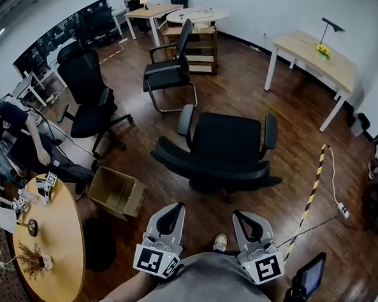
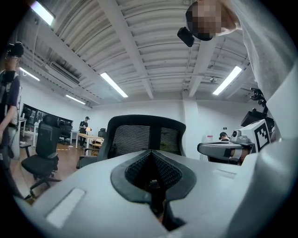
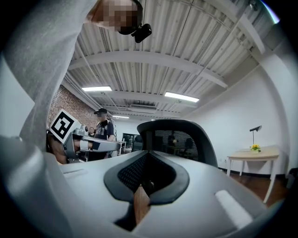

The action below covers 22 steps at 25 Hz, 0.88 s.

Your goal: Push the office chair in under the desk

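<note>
A black office chair (image 1: 224,149) stands mid-floor, its curved mesh backrest (image 1: 213,169) turned toward me. The light wooden desk (image 1: 317,54), carrying a lamp and yellow flowers, is beyond it at the far right wall. My left gripper (image 1: 175,207) and right gripper (image 1: 243,216) point level at the backrest, side by side, a short way from it and not touching it. Both are shut with nothing between the jaws. In the left gripper view the backrest (image 2: 144,135) rises just past the gripper's (image 2: 151,154) tips. The right gripper view shows the same backrest (image 3: 179,137) and the desk (image 3: 253,153).
Two other black chairs (image 1: 90,96) (image 1: 171,69) stand at the left and beyond. An open cardboard box (image 1: 115,192) and a round wooden table (image 1: 46,244) sit near left. A yellow-black cable cover (image 1: 311,190) runs along the floor at the right. A person (image 1: 14,133) is at the far left.
</note>
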Motion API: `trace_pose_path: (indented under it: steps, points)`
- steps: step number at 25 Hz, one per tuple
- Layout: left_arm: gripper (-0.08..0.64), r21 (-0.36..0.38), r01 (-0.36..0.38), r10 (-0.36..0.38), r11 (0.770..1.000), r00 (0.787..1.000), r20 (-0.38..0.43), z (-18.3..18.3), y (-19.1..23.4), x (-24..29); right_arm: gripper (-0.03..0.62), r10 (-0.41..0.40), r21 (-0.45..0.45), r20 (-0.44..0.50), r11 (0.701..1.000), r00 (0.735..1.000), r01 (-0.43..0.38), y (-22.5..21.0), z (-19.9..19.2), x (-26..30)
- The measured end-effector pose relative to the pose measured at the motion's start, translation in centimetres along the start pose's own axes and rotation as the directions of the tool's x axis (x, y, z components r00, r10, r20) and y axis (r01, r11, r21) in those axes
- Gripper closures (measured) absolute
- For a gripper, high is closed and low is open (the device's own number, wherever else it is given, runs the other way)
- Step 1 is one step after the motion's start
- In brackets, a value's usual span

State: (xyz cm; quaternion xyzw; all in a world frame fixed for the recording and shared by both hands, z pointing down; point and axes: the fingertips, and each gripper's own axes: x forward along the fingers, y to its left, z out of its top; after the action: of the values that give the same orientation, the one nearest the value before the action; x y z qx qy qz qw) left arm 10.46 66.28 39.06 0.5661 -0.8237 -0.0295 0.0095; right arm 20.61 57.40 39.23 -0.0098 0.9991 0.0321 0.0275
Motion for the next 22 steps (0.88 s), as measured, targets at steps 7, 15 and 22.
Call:
trace_pose_path:
  steps: [7,15,22]
  points:
    - [0.558,-0.006,-0.004,0.004,1.000,1.000,-0.007,0.5,2.9,4.0,0.587,-0.016,-0.017,0.004,1.000,1.000,0.016,-3.0,-0.4,3.0]
    - [0.558,-0.003,0.035,-0.035,0.999,0.999,-0.020,0.1,5.6,5.7,0.586,-0.092,-0.022,-0.033,0.996,0.995,0.091,-4.0,-1.2,4.6]
    - [0.558,0.006,-0.036,0.036,0.999,0.999,-0.026,-0.1,10.5,6.0,0.586,-0.157,-0.056,-0.068,0.987,0.985,0.154,-6.4,-2.1,3.4]
